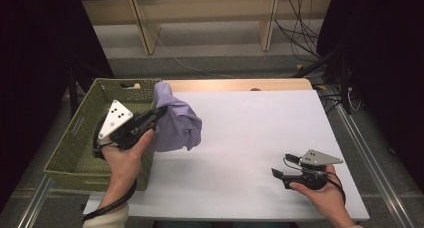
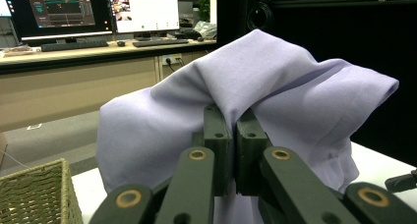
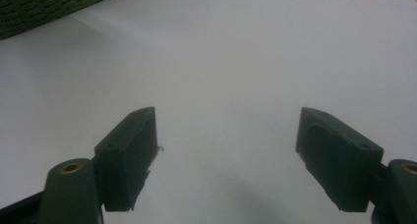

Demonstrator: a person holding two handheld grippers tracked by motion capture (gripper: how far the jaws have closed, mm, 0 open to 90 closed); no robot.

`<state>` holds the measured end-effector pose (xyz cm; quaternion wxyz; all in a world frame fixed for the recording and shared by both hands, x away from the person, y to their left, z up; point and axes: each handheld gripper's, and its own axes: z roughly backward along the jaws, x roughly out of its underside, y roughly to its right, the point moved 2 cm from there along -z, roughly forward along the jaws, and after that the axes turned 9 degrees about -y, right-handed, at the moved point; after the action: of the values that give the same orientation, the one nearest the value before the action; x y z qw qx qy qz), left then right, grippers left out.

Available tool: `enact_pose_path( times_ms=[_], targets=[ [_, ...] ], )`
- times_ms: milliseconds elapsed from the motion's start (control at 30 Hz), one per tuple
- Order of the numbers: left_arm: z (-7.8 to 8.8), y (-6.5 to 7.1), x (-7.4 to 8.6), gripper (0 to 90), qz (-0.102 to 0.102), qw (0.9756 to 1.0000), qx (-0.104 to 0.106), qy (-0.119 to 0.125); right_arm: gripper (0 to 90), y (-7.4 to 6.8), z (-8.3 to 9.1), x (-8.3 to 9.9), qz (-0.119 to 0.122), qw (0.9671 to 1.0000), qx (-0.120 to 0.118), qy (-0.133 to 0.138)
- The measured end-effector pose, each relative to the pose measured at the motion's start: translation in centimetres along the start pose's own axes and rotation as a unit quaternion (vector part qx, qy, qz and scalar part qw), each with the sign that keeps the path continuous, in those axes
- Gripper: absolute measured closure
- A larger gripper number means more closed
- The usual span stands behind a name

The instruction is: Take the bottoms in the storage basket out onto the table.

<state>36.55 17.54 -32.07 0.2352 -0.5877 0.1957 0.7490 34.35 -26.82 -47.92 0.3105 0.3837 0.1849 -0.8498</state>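
My left hand-held gripper [image 1: 161, 110] has its jaws pinched nearly together on a fold of the lilac cloth [image 1: 176, 122], which hangs in the air above the left side of the counter [image 1: 260, 138], just beside the right wall of the green woven basket [image 1: 75, 143]. My right hand-held gripper [image 1: 278, 174] rests low at the near right of the counter, jaws wide apart and holding nothing.

As I judge it, the grip is the weak spot. Only a narrow ridge of fabric sits between the pads, and the rest droops in a loose bunch below. A quick swing could pull that ridge out and let the cloth drop half in the basket, half on the counter. The hanging tail could also snag on the basket rim if I carry it across too low.

The left gripper view shows how little cloth [image 2: 275, 86] is caught, right at the jaw tips, with the basket's [image 2: 37, 194] corner low at the left. The high view hides that pinch behind the bunched fabric but shows how the cloth hangs relative to the basket and how far off my right hand is. The right gripper view shows the spread fingers [image 3: 129, 157] over bare white counter [image 3: 236, 76].
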Motion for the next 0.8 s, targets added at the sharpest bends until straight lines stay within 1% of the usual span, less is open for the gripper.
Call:
enact_pose_path(
  times_ms=[800],
  targets=[
    [-0.7,0.9,1.2,85.5,-0.006,0.9996,0.009,-0.024,24.6,0.0,0.0,0.0,0.0,1.0,-0.001,0.0]
  ],
)
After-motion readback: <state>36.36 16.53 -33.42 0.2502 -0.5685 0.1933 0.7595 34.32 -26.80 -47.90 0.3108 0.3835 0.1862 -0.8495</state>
